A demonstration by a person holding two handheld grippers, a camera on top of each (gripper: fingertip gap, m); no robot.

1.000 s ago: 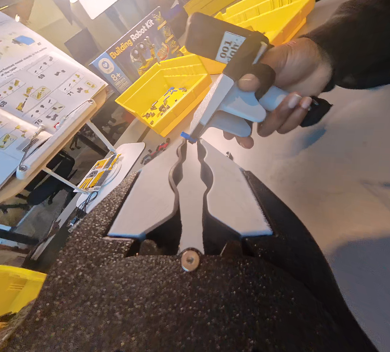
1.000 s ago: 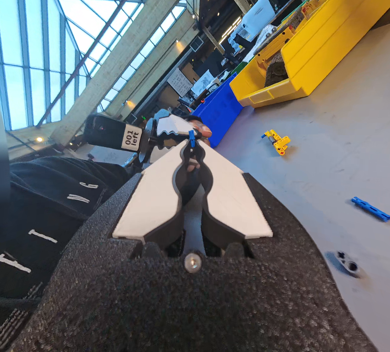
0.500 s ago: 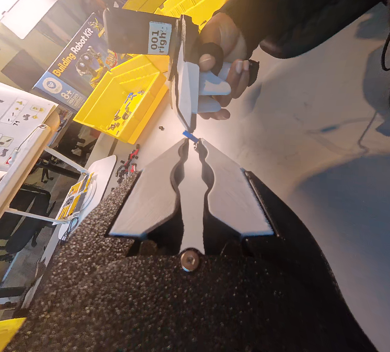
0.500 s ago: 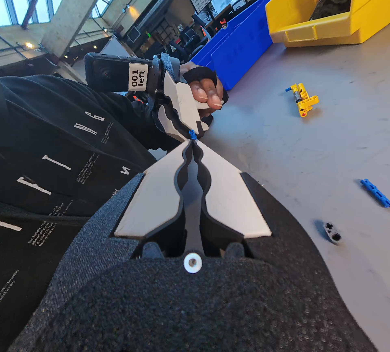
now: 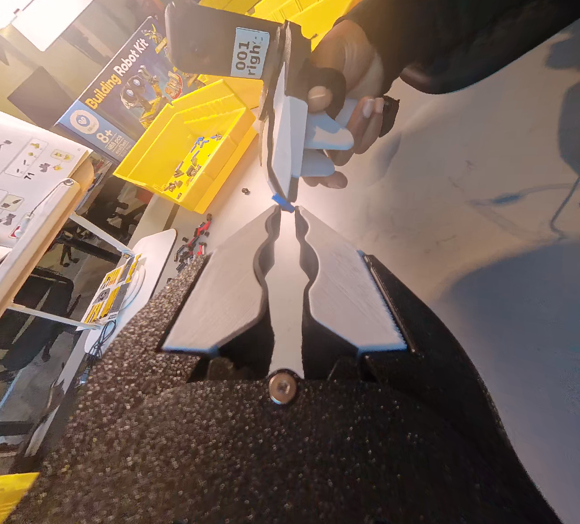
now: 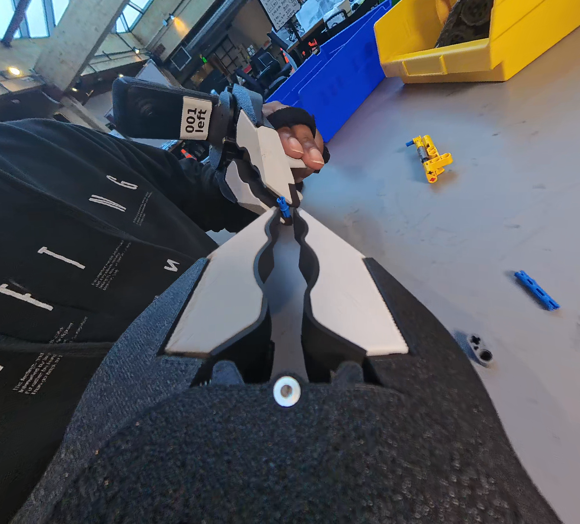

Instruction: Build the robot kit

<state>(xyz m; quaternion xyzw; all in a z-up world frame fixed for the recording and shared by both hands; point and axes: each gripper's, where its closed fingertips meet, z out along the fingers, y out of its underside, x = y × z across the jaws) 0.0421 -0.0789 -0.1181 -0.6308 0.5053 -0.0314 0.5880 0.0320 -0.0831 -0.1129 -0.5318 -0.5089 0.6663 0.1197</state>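
Observation:
A small blue pin (image 6: pixel 282 204) stands up from the tips of my right gripper (image 6: pixel 287 212), which is shut on it above the grey table (image 6: pixel 439 242). My left gripper (image 5: pixel 287 210) meets it tip to tip. Its fingers stand a narrow gap apart, and the pin (image 5: pixel 284 203) lies slanted across that gap, loose between the tips. In the left wrist view the right gripper (image 5: pixel 284 191) shows edge-on, held by a hand (image 5: pixel 351 75). In the right wrist view the left gripper (image 6: pixel 284 205) comes in from the left, against a dark sleeve.
On the table to the right lie a yellow assembly (image 6: pixel 431 160), a blue beam (image 6: pixel 536 290) and a small grey connector (image 6: pixel 478 348). Behind stand a blue bin (image 6: pixel 339 69) and yellow bins (image 6: pixel 470 63). A yellow parts bin (image 5: pixel 175 170), kit box (image 5: pixel 125 85), instruction booklet (image 5: pixel 31 163) and loose parts (image 5: pixel 194 245) sit left. My left and right fingertips are right by each other.
Both grippers have turned and come lower while staying tip to tip. The pin, earlier just left of my left tips, now lies across their gap. The right gripper keeps its hold.

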